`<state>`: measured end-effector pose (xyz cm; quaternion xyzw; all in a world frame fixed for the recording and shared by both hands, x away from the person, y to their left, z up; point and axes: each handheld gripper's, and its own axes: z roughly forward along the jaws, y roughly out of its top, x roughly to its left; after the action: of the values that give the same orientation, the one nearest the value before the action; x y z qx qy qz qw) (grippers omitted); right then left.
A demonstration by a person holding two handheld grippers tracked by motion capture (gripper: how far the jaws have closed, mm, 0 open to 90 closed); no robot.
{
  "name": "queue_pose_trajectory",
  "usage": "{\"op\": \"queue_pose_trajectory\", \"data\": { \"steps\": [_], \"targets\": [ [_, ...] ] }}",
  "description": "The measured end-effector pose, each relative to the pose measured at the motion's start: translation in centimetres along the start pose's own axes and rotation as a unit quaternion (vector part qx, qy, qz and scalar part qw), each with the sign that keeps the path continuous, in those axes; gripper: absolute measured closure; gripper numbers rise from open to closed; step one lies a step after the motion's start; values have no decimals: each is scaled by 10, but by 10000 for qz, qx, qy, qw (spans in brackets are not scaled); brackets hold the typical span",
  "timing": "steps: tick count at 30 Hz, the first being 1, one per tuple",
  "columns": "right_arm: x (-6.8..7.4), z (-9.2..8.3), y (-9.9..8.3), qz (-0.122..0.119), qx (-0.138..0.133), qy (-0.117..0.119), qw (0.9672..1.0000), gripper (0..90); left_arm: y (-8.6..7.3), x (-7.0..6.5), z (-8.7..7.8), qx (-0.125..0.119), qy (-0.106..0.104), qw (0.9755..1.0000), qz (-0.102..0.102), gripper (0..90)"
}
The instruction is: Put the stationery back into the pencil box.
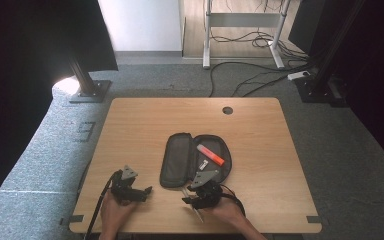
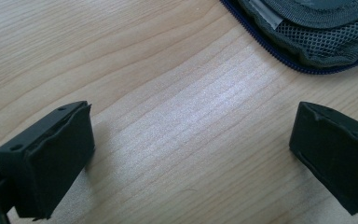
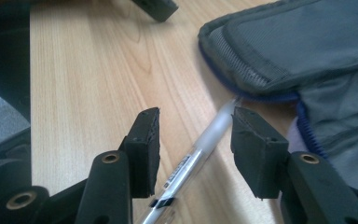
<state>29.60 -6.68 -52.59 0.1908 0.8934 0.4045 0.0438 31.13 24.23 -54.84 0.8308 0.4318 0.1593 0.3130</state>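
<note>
Presently, a clear pen (image 3: 200, 154) is seen lying on the desk (image 1: 260, 125) between the parted jaws of the right tool (image 3: 195, 140), untouched, its tip beside the open grey pencil case (image 3: 303, 51). The left tool (image 2: 186, 154) is held open above bare wood.

Tongs (image 2: 191, 154) apart (nothing between), table (image 2: 144, 93), pouch (image 2: 317, 32)

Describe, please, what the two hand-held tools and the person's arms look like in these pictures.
Both tools are black. The left tool and the right tool each carry a grey three-cornered plate on top and trail a black cable. Their jaws end in blocky black pads, rough at the edges with small screw holes. On the right tool, brass-coloured rings sit at the jaw pivots. The forearms are bare; no sleeves show.
</note>
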Motion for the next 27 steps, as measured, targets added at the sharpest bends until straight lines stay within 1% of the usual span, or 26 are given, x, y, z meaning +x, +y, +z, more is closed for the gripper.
{"op": "queue_pose_trajectory", "data": {
  "steps": [3, 9, 10, 13, 19, 20, 26, 27],
  "targets": [
    [4, 2, -4, -49, 73, -20, 10000, 547, 0, 0, 0, 0, 0, 10000, 0, 0],
    [7, 5, -8, -86, 128, -62, 9999, 573, 0, 0, 0, 0, 0, 10000, 0, 0],
    [8, 7, -10, -98, 196, -100, 9997, 580, 0, 0, 0, 1, 0, 10000, 1, 0],
    [9, 9, -13, -153, 275, -144, 9994, 585, 0, 0, 0, 1, 0, 10000, 2, 0],
    [9, 9, -16, -79, 224, -181, 9996, 603, 0, 0, 0, 1, 0, 10000, 2, 0],
    [8, 8, -17, -78, 221, -196, 9995, 635, 0, 0, 0, 1, 0, 10000, 2, 0],
    [7, 6, -18, -87, 236, -266, 9993, 685, 0, 0, 0, 2, 0, 10000, 2, 0],
    [6, 5, -19, -77, 231, -281, 9993, 710, 0, 0, 0, 1, 1, 10000, 3, 0]
  ]
}}
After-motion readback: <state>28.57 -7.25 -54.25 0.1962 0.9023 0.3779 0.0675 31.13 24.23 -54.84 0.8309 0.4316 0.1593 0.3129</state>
